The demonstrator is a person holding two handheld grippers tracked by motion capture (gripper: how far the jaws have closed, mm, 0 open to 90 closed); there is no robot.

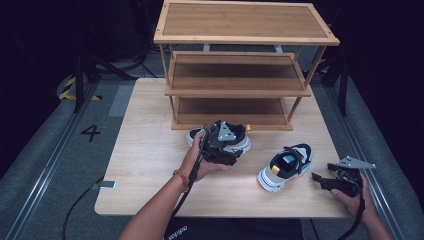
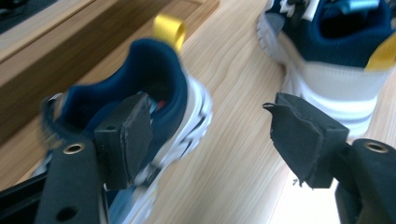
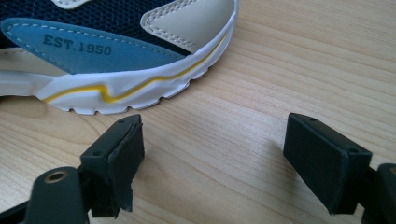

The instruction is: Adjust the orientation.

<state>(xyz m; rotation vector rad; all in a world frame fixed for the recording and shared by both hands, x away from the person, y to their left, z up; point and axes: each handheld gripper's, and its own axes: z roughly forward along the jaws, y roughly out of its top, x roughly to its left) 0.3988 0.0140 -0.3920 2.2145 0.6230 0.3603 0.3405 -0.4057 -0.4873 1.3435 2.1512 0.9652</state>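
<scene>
Left gripper (image 1: pixel 231 142) over sneaker (image 1: pixel 239 140) — wrist angled toward rack (image 1: pixel 240 75).

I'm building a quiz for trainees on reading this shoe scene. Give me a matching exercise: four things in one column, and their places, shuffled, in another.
Things:
1. left gripper
2. right gripper
3. shoe rack
4. right-hand shoe

Places:
A. at the far end of the table
B. on the tabletop between the two hands
C. at the shoe just in front of the rack
D. near the table's right edge, jaws apart, beside a shoe

Pairs: 1-C, 2-D, 3-A, 4-B
</scene>
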